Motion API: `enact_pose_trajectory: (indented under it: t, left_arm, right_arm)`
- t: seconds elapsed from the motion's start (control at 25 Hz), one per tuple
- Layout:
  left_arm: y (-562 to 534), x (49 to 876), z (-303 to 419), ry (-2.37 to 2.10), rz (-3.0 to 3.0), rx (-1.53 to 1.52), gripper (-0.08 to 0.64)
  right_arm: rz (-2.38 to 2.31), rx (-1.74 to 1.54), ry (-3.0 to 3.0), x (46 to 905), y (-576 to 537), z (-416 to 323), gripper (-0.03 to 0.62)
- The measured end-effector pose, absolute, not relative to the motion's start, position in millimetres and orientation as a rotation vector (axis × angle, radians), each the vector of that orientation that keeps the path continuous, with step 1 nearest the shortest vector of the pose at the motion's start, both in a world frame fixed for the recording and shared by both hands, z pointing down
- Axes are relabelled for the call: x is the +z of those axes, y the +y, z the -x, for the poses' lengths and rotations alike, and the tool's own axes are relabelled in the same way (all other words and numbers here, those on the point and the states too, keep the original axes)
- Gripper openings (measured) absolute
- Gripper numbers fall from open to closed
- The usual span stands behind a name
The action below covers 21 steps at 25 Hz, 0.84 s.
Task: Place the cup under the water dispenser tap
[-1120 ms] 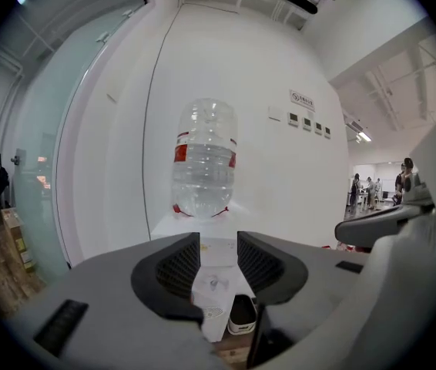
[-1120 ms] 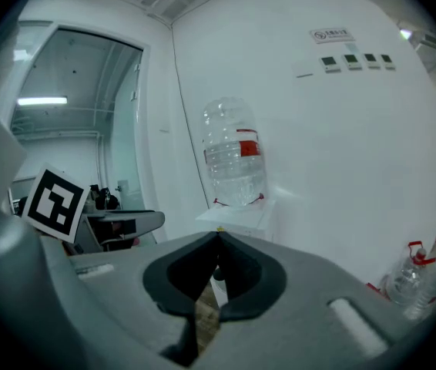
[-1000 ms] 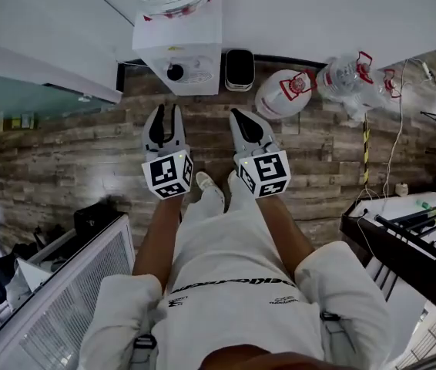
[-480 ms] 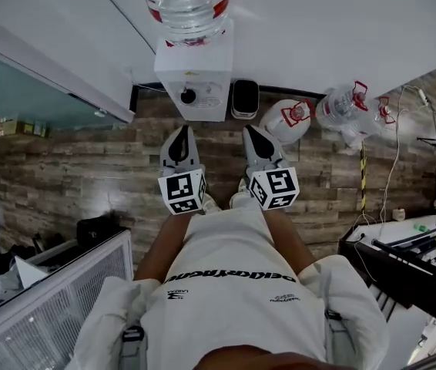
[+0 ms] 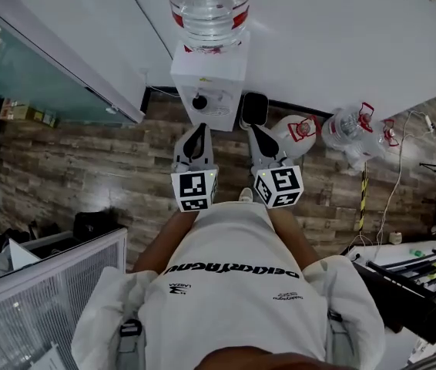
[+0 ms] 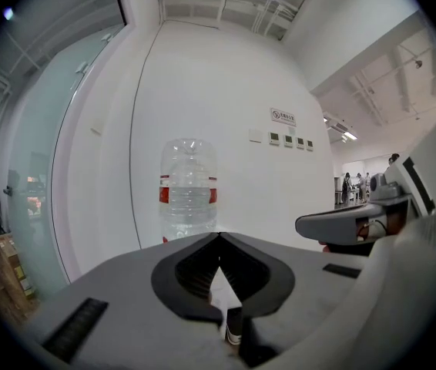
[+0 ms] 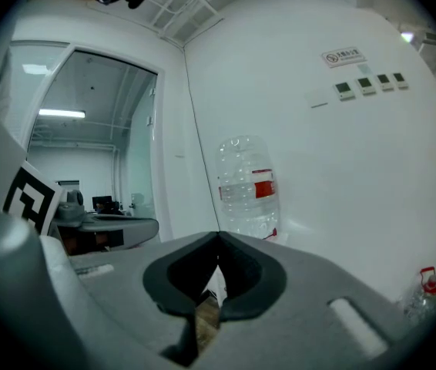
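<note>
Two grippers: the left gripper (image 5: 197, 129) and the right gripper (image 5: 255, 128) are held side by side in front of the person, both pointing at the water dispenser (image 5: 212, 75), a narrow gap between them.
Left gripper jaws: clenched, tips meeting in the left gripper view, nothing between them.
Right gripper jaws: clenched as well, tips together in the right gripper view, nothing gripped; only floor shows through the hollow behind the tips.
Marker cubes: one on the back of each gripper, left (image 5: 195, 190) and right (image 5: 280, 186), close to the person's body.
Cup: cannot be picked out for sure; a dark round shape (image 5: 199, 102) sits on the front of the dispenser, just ahead of the left gripper's tips, and whether it is the cup or part of the machine cannot be told.
Dispenser: white box standing against the white wall (image 5: 341, 45), directly ahead of both grippers and apart from them.
Water bottle (image 5: 210, 10): clear with a red band, upended on top of the dispenser; it rises above the closed tips in both gripper views.
Black bin (image 5: 254, 108): on the floor, just beside the dispenser, ahead of the right gripper.
Spare bottles: a white one (image 5: 296, 129) and a clear one (image 5: 349, 128) lie on the wooden floor (image 5: 72, 160) further along the wall.
Glass partition (image 5: 25, 68): on the other side of the dispenser.
Wall plates (image 6: 283, 139): a row of small ones under a small sign (image 6: 283, 116).
</note>
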<state>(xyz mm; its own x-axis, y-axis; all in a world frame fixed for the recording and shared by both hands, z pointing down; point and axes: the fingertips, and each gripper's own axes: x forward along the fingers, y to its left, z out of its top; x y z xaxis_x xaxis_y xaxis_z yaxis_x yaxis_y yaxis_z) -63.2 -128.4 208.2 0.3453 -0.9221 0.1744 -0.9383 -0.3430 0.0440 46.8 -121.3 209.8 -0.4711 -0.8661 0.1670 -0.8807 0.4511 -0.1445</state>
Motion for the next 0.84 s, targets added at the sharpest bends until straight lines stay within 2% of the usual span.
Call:
enact_pose_trajectory:
  t: [0.84]
  left_arm:
    - [-134,199,37,-1.750,-2.464,0.121,-0.002]
  right_arm:
    - [-1.528,0.293,-2.657,206,-134,-71,-0.002]
